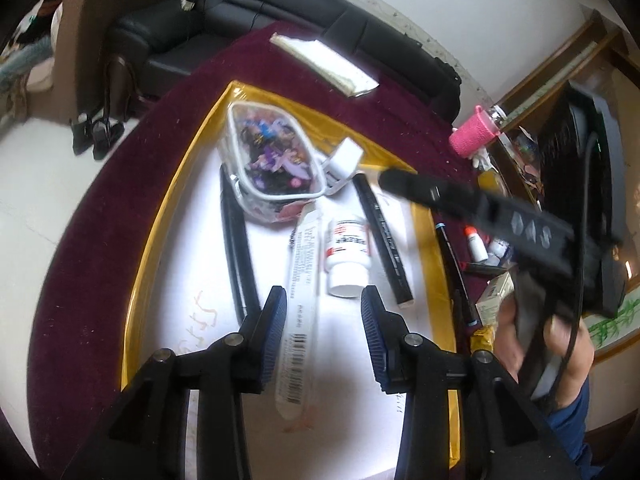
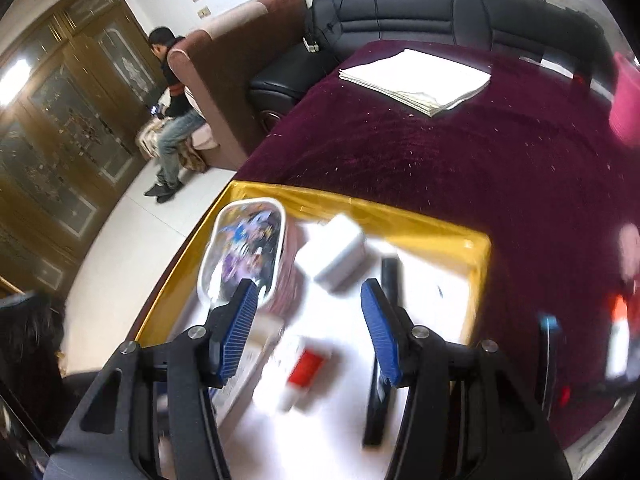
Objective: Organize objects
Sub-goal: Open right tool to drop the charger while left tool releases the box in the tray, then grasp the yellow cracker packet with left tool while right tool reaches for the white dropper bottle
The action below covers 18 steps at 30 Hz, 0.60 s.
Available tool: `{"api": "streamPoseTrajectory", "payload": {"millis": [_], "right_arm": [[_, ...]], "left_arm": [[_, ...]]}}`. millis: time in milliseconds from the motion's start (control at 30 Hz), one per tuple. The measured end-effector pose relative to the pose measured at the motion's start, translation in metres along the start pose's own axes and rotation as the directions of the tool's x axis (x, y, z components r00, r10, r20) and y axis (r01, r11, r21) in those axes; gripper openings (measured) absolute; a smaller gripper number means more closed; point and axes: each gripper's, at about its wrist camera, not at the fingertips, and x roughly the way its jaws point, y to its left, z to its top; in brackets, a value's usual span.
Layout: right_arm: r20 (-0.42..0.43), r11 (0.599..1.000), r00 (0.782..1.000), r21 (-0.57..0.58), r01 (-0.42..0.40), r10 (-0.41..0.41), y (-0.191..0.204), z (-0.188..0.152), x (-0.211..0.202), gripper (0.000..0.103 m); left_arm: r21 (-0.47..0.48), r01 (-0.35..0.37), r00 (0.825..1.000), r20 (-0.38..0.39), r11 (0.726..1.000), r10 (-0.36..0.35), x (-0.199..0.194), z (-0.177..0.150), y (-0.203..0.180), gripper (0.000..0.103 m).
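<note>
Both my claws hang open and empty over the gold-rimmed tray (image 1: pixel 160 240): left claw (image 1: pixel 324 312) above a long white tube (image 1: pixel 300 300) at lower centre, right claw (image 2: pixel 308 312) above a blurred white bottle (image 2: pixel 304 372).

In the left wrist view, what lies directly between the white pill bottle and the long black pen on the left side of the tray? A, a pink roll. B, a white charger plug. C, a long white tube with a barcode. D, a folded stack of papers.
C: the long white tube with a barcode lies lengthwise between the white pill bottle and the long black pen inside the gold-rimmed tray.
</note>
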Motion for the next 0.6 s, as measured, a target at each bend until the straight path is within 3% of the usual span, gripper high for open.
{"api": "streamPoseTrajectory", "payload": {"millis": [100,200,400,600], "right_arm": [[0.012,0.999,0.999,0.026,-0.04,0.04,-0.006,-0.018,-0.016,0.054],[0.032,0.997,0.997,0.046,-0.065,0.064,-0.014,-0.033,-0.033,0.055],[0.063,0.992,0.994,0.083,-0.099,0.094,-0.039,-0.065,-0.066,0.057],[0.128,0.985,0.989,0.146,-0.093,0.075,-0.088,-0.098,-0.113,0.057]], "left_arm": [[0.031,-0.005,1.0,0.012,1.0,0.004,-0.003,-0.003,-0.016,0.035],[0.061,-0.016,1.0,0.017,0.998,0.014,0.001,-0.004,-0.033,0.044],[0.161,-0.02,1.0,0.012,0.987,0.018,0.003,-0.017,-0.077,0.044],[0.244,0.074,0.995,-0.082,0.967,-0.055,0.027,-0.035,-0.14,0.054]]}}
